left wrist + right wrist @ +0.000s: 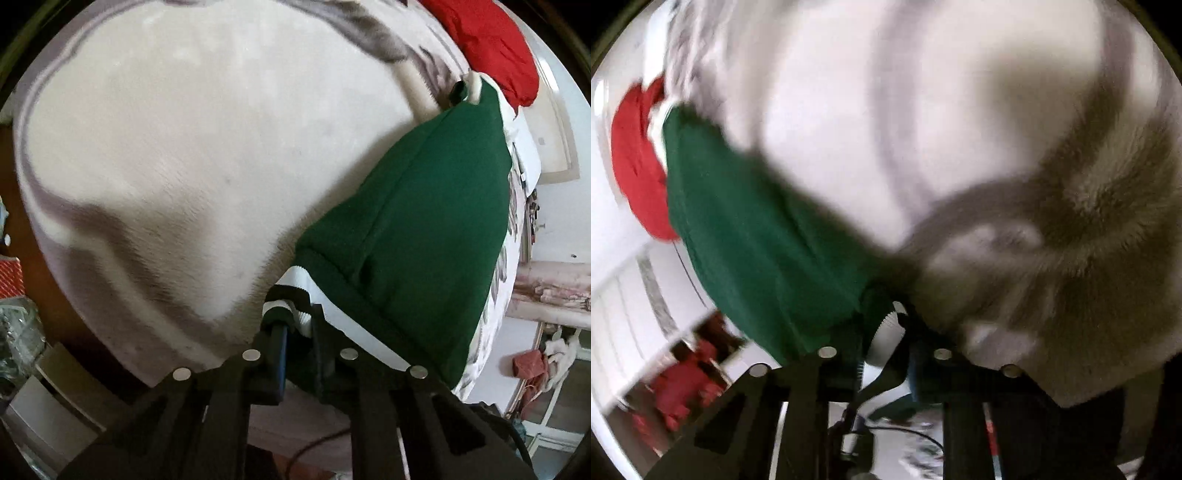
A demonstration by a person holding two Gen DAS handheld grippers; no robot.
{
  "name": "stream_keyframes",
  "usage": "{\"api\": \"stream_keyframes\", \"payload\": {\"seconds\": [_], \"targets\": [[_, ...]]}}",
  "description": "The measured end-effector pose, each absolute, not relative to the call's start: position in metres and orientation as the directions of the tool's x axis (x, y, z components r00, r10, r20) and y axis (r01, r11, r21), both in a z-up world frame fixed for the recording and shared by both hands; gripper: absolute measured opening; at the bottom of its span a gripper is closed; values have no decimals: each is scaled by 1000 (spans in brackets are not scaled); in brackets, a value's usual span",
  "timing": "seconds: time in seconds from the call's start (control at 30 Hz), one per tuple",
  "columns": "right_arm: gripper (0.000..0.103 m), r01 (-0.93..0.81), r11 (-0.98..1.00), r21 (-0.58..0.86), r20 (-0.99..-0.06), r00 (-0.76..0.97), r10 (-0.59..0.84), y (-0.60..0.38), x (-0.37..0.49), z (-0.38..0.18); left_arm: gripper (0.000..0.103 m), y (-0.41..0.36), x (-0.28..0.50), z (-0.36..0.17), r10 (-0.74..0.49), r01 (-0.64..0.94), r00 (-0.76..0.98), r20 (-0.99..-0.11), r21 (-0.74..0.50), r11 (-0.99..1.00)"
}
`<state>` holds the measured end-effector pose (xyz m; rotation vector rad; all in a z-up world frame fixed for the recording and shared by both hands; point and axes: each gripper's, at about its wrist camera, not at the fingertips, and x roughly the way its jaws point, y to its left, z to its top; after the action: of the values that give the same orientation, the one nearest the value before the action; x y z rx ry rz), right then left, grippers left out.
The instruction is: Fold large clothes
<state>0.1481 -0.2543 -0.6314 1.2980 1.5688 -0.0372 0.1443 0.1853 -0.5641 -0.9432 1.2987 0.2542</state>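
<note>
The dark green knit garment with a white-and-green ribbed hem (413, 236) lies on a pale cream, fuzzy blanket (184, 147) and is lifted at its near edge. In the left wrist view it runs from the jaws up and to the right, toward a red cloth (495, 51) at the far end; that is its long axis. The left gripper (295, 325) is clamped on the striped ribbed hem. In the right wrist view the same green cloth (768, 236) stretches up and to the left, so the two hands hold neighbouring points of one edge, each right at it. The right gripper (886, 332) appears to be pinching the ribbed hem too, though blur makes that less sure. A fold would probably carry this near edge away along the long axis, toward the red cloth.
</note>
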Motion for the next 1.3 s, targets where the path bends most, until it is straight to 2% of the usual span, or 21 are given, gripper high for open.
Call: {"api": "stream_keyframes", "payload": {"seconds": [0.2,0.27,0.37,0.43,0.57,0.67,0.7,0.73,0.8,0.83,0.97,1.1,1.17,1.2,1.23,1.3], "targets": [[13,669,534,517,-748,49,662,-241,149,-598,8,195,133,-540,-295,-584,274,-915,-402,705],[13,674,545,499,-757,33,652,-250,144,-595,8,204,129,-546,-290,-573,260,-921,-389,721],[12,690,559,460,-761,-18,648,-236,141,-609,8,212,136,-577,-316,-592,221,-923,-384,708],[7,705,574,417,-768,-65,637,-220,132,-635,12,210,144,-592,-352,-595,187,-917,-391,702],[7,706,572,419,-746,-92,660,-207,126,-674,15,217,143,-584,-412,-598,136,-901,-407,691],[19,681,591,432,-701,-158,695,-220,130,-684,27,217,137,-566,-409,-563,68,-910,-373,737],[26,681,592,430,-684,-181,706,-228,129,-691,36,217,136,-557,-397,-537,59,-916,-364,761],[38,675,607,420,-682,-206,702,-229,130,-692,46,216,134,-549,-382,-512,55,-922,-354,782],[49,645,645,410,-702,-228,675,-235,134,-683,59,213,134,-532,-334,-444,42,-942,-317,838],[50,621,670,407,-722,-231,652,-238,138,-677,62,211,138,-523,-304,-407,43,-952,-295,864],[50,476,751,458,-775,-201,600,-222,173,-639,64,193,171,-517,-206,-291,77,-976,-219,931],[50,343,807,481,-805,-193,561,-178,199,-629,64,176,201,-561,-169,-251,70,-983,-182,951],[50,304,827,473,-813,-211,542,-160,202,-640,72,174,206,-591,-167,-262,48,-985,-174,949],[50,293,846,445,-824,-236,515,-152,202,-649,82,176,206,-602,-174,-270,58,-983,-183,945],[50,292,865,408,-831,-274,484,-144,200,-662,88,180,206,-606,-188,-270,79,-979,-202,941],[50,291,879,378,-846,-278,456,-136,202,-667,91,184,206,-610,-223,-260,88,-971,-239,936]]}}
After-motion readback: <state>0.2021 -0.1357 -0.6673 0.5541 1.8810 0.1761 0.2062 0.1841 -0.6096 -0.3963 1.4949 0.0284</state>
